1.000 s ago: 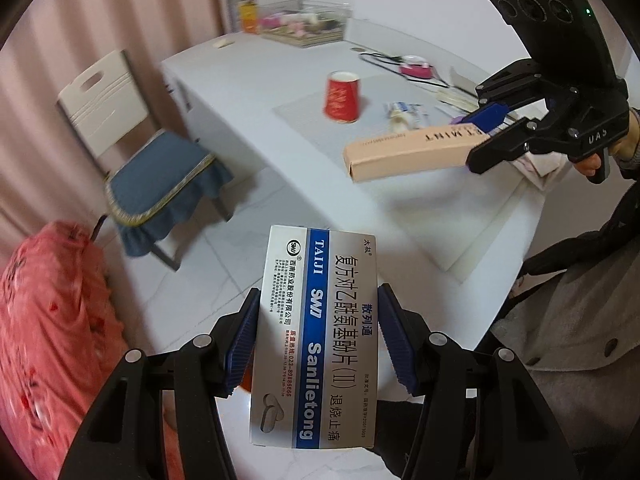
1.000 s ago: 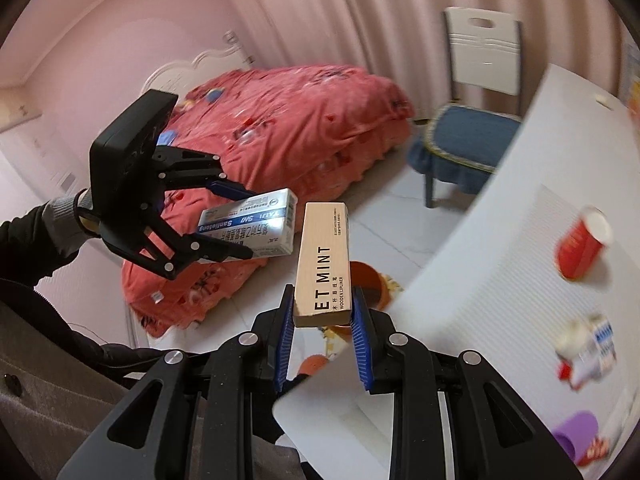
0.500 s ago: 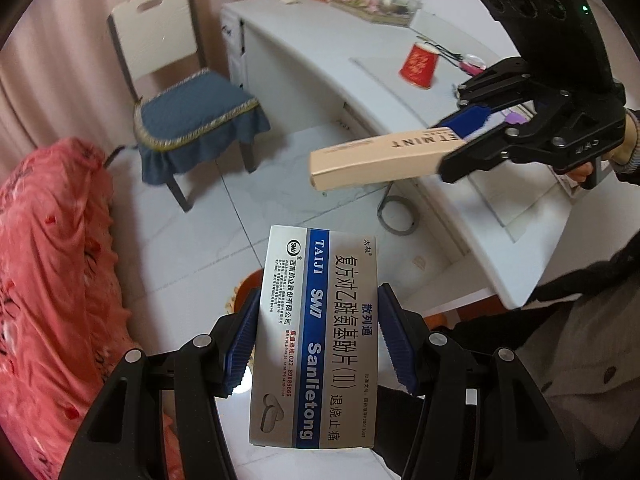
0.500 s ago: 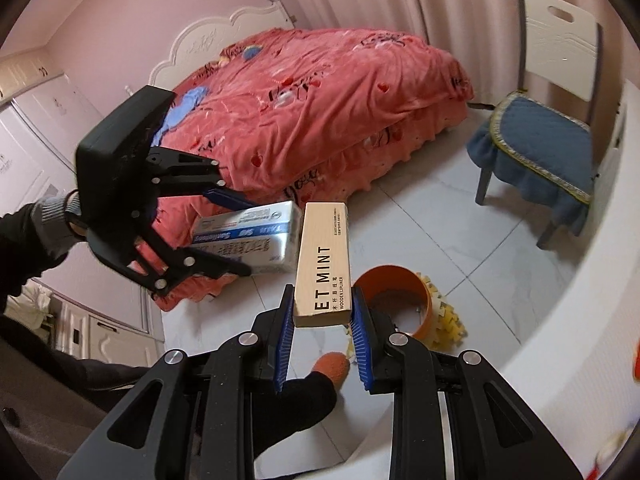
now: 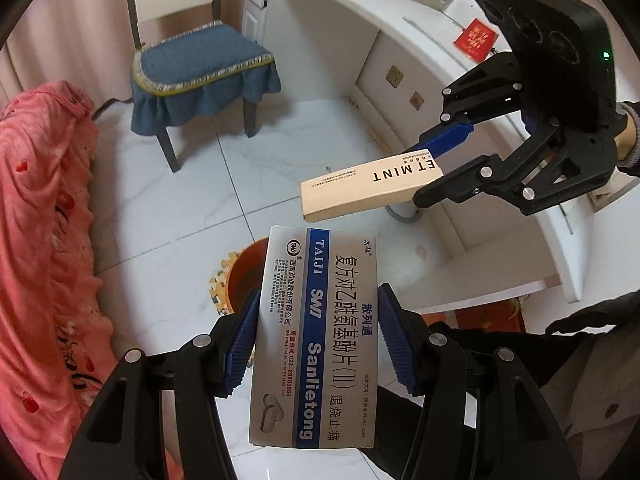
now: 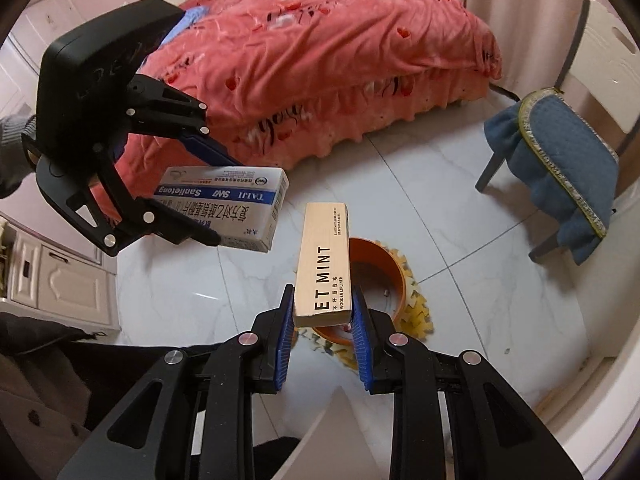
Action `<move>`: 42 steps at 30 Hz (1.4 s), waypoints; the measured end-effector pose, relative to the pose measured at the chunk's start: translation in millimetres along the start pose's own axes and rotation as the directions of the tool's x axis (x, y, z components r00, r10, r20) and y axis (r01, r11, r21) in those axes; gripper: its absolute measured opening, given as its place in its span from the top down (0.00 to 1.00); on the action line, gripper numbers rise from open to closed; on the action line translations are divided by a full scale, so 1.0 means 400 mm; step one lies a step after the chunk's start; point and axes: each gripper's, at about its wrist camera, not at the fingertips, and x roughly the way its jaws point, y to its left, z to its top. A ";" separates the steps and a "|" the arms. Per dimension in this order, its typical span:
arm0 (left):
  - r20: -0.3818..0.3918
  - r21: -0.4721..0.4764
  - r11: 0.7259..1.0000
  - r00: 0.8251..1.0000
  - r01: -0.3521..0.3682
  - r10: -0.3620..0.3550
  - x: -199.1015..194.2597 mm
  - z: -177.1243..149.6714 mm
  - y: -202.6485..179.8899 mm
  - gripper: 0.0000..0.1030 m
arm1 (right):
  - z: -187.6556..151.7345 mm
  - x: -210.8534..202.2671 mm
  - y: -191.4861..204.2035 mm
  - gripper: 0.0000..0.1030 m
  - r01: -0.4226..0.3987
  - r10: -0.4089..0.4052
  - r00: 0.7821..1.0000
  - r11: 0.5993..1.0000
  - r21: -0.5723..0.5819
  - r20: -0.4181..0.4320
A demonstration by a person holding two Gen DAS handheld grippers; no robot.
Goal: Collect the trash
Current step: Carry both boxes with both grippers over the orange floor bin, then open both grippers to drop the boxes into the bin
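Left wrist: orange bin (image 5: pixel 244 280) now below medicine box (image 5: pixel 316 340).

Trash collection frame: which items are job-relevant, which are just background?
In play: medicine box in left gripper; tan mint box in right gripper; orange bin.
Background: chair, bed, desk, red envelope.

A blue-cushioned chair (image 5: pixel 200 68) stands between the pink bed (image 6: pixel 320 52) and white desk (image 5: pixel 400 12).
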 end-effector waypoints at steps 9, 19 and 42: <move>-0.025 -0.021 0.999 0.999 0.026 -0.026 0.074 -0.007 0.039 0.42 | 0.037 0.100 -0.024 0.74 0.020 -0.022 0.997 0.999 -0.032 -0.070; -0.032 -0.047 0.999 0.999 0.025 -0.027 0.102 -0.010 0.052 0.42 | 0.065 0.183 -0.047 0.71 0.031 -0.031 0.991 1.000 -0.002 -0.131; -0.034 -0.032 0.999 0.999 -0.022 0.020 0.059 0.037 0.004 0.25 | 0.045 0.090 -0.064 0.60 -0.008 0.014 0.999 0.991 0.131 -0.048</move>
